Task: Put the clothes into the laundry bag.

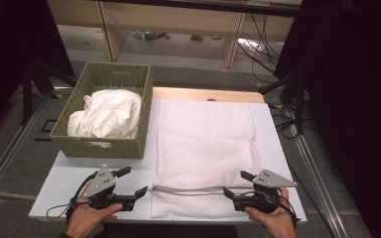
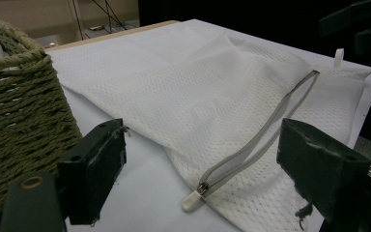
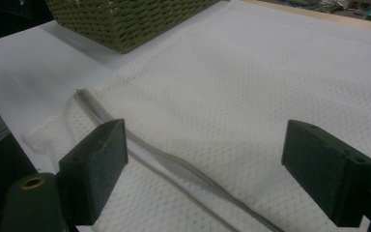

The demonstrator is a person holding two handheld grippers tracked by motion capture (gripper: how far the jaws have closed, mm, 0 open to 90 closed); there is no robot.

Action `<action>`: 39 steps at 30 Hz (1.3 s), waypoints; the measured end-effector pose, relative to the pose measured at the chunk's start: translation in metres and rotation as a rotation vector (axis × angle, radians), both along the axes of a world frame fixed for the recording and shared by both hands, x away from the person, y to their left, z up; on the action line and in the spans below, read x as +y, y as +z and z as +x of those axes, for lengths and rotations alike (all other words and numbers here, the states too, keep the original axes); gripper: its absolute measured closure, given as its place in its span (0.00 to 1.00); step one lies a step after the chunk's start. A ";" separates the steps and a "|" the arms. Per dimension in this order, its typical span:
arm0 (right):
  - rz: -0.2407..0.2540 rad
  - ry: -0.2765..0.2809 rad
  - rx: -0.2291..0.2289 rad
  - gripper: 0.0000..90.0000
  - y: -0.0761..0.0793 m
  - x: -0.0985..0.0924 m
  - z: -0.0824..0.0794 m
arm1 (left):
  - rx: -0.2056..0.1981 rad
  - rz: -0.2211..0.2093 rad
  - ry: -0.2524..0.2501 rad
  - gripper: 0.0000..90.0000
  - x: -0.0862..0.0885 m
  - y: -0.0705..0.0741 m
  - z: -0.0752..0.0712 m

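Jaws wide, empty; left gripper view catches zipper pull (image 2: 192, 200) on mesh bag (image 2: 193, 101).

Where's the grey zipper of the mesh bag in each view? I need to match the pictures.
High view: zipper runs across the bag's near end, between both grippers.
Left gripper view: runs diagonally, pull at lower centre.
Right gripper view: crosses from upper left to bottom.
Shared landmark: woven basket.

You are holding your right gripper (image 3: 203, 179) low over the white mesh bag (image 3: 270, 87), its two black jaws standing wide apart with nothing between the pads. The bag's grey zipper (image 3: 174, 166) is running diagonally between them. The woven basket (image 3: 125, 19) is sitting at the top on the white table (image 3: 24, 63).
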State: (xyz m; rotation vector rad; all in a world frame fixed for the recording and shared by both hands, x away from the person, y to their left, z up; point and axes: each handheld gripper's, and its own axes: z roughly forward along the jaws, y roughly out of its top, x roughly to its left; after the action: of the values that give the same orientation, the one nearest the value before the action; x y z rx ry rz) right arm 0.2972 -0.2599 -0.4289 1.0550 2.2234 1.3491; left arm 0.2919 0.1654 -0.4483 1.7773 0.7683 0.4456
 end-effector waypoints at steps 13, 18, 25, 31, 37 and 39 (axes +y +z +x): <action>-0.075 0.005 0.013 0.26 -0.003 -0.001 0.010 | 0.002 0.017 0.006 0.20 0.003 0.001 0.001; -0.125 0.011 0.011 0.20 -0.008 0.000 0.021 | 0.015 0.007 0.014 0.20 0.002 0.000 0.000; -0.235 0.058 0.061 0.22 -0.016 0.006 0.039 | 0.013 0.018 0.014 0.20 0.003 0.001 0.000; -0.362 0.154 0.073 0.34 -0.027 0.015 0.054 | 0.018 0.015 0.011 0.20 0.004 0.000 0.000; -0.466 0.232 0.100 0.34 -0.035 0.033 0.057 | 0.025 0.012 0.010 0.20 0.004 -0.002 0.000; -0.505 0.247 0.093 0.34 -0.037 0.038 0.059 | 0.021 0.015 0.010 0.20 0.005 -0.002 0.000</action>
State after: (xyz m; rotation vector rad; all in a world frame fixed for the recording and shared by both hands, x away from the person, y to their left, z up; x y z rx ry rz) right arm 0.3564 -0.2219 -0.4661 0.6881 2.6322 0.7530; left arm 0.2922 0.1700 -0.4500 1.7949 0.7902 0.4411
